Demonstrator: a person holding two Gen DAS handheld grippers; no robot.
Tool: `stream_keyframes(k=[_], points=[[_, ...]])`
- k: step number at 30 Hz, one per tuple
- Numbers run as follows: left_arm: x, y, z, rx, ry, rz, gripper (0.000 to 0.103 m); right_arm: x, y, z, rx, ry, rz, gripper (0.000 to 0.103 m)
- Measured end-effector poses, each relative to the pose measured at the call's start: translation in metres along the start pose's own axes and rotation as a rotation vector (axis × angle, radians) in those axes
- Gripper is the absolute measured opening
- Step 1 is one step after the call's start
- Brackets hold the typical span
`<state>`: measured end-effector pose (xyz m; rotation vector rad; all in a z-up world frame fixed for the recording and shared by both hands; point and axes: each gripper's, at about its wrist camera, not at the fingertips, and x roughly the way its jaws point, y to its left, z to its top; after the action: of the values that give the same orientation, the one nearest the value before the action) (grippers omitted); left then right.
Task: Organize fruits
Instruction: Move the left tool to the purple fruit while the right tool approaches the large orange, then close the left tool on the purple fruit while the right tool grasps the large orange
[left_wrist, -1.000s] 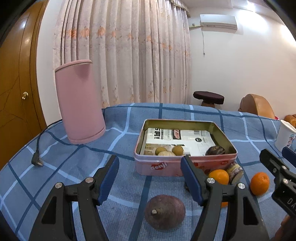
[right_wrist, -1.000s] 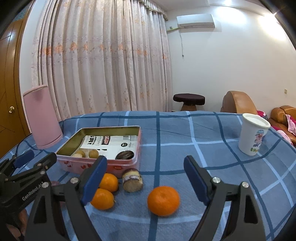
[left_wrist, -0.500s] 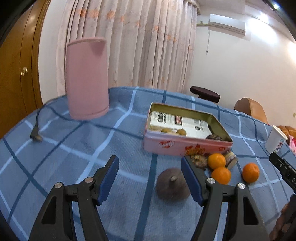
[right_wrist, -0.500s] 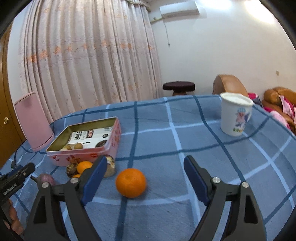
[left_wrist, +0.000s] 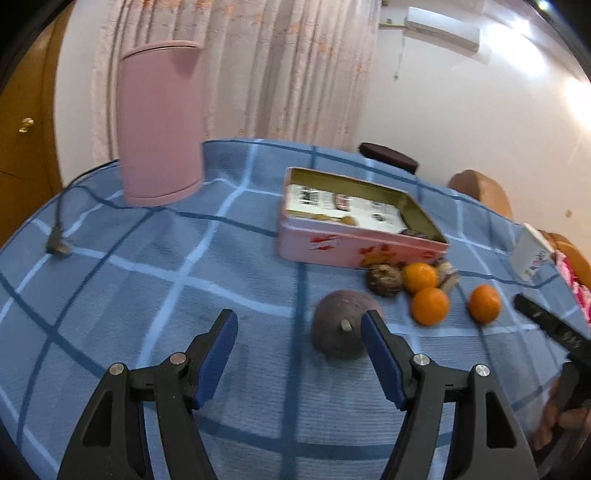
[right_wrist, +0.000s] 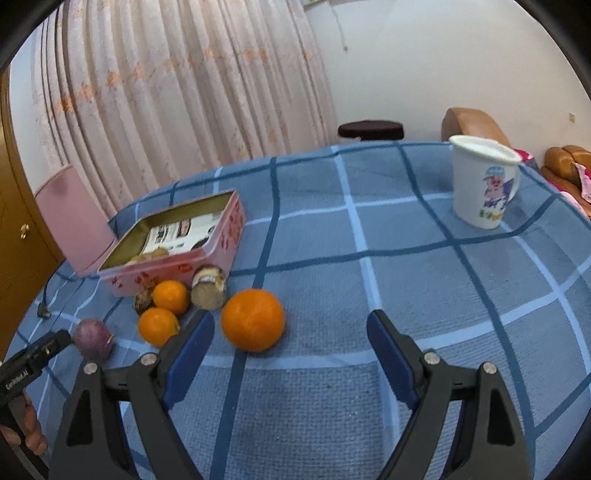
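Note:
A pink tin box (left_wrist: 354, 243) (right_wrist: 221, 236) stands open on the blue checked cloth, with small fruits and a packet inside. In front of it lie three oranges (left_wrist: 430, 305) (right_wrist: 253, 319), a brown fruit (left_wrist: 384, 279) and a cut piece (right_wrist: 208, 288). A purple round fruit (left_wrist: 341, 334) (right_wrist: 92, 338) lies nearest the left gripper. My left gripper (left_wrist: 299, 332) is open and empty, its right finger beside the purple fruit. My right gripper (right_wrist: 290, 332) is open and empty, the big orange just inside its left finger.
A tall pink canister (left_wrist: 160, 122) stands at the back left, with a black cable and plug (left_wrist: 57, 247) near it. A white printed cup (right_wrist: 482, 184) stands at the back right. Curtains, a stool and sofas lie beyond the table.
Both grippers have swung: the left view shifted so the purple fruit sits by its right finger, and the right gripper came closer to the big orange. Both stayed open.

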<state>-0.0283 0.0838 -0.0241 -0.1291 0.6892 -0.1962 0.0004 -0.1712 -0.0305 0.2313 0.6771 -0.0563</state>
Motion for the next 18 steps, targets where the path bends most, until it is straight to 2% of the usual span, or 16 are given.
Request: stream_keyframes(k=[5,9,14,16,18], points=[[0.014,-0.021,0.004,0.057,0.043,-0.036,0.071,0.018,0.016,0.001,-0.061,0.075,0.029,0.085],[0.033,-0.026,0.005,0.059,0.09,-0.006,0.07,0.034,0.029,0.004,-0.11,0.118,0.015,0.074],[0.046,-0.027,0.008,0.053,0.12,0.009,0.07,0.05,0.037,0.006,-0.131,0.168,0.003,0.071],[0.048,-0.028,0.009,0.053,0.127,0.0,0.07,0.054,0.038,0.006,-0.141,0.19,0.003,0.062],[0.049,-0.028,0.01,0.047,0.123,-0.008,0.062,0.058,0.039,0.005,-0.143,0.205,-0.005,0.057]])
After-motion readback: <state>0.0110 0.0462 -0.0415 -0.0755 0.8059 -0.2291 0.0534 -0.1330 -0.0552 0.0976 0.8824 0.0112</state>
